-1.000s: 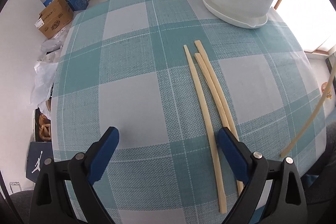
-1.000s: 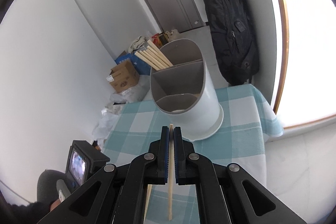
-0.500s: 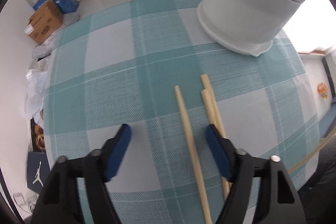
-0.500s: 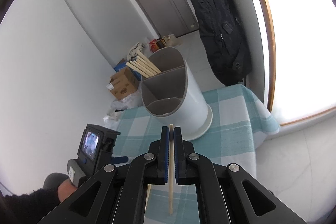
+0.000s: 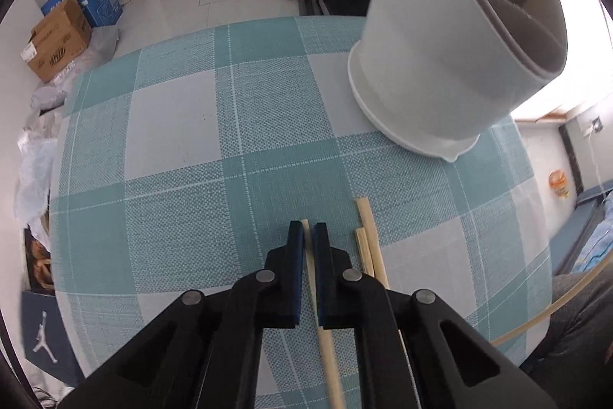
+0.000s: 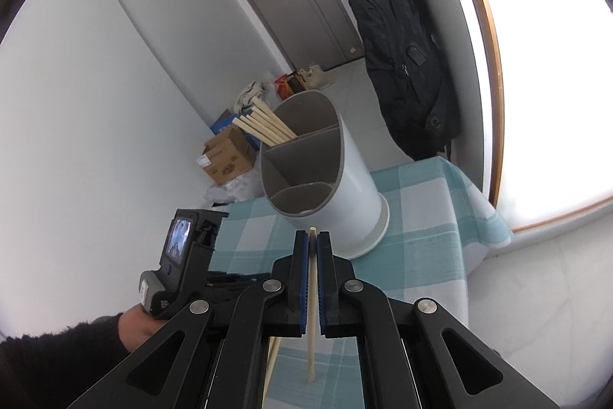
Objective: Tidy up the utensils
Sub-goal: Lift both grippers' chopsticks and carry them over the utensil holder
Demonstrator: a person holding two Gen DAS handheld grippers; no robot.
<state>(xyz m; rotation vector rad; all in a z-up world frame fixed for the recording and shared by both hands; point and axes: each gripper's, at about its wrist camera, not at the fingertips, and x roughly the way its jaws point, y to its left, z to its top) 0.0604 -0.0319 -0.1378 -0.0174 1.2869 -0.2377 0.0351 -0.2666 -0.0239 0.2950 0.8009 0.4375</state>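
Observation:
A white utensil holder (image 5: 440, 64) with grey dividers stands at the table's far right; it also shows in the right wrist view (image 6: 329, 186), with several chopsticks (image 6: 264, 125) in its far compartment. My left gripper (image 5: 308, 230) is shut on a wooden chopstick (image 5: 323, 336) lying on the checked tablecloth. Two more chopsticks (image 5: 369, 248) lie just to its right. My right gripper (image 6: 312, 240) is shut on another chopstick (image 6: 312, 317), held in the air short of the holder. The left gripper's body (image 6: 184, 255) shows at lower left of that view.
The teal checked tablecloth (image 5: 191, 179) covers a small table whose edges fall off on all sides. Cardboard boxes (image 5: 57, 41) and bags sit on the floor beyond. A black backpack (image 6: 406, 64) hangs by the door. A window is at the right.
My left gripper has moved forward along the table and closed on the leftmost chopstick. My right gripper still holds its chopstick and has risen and drawn back slightly from the holder.

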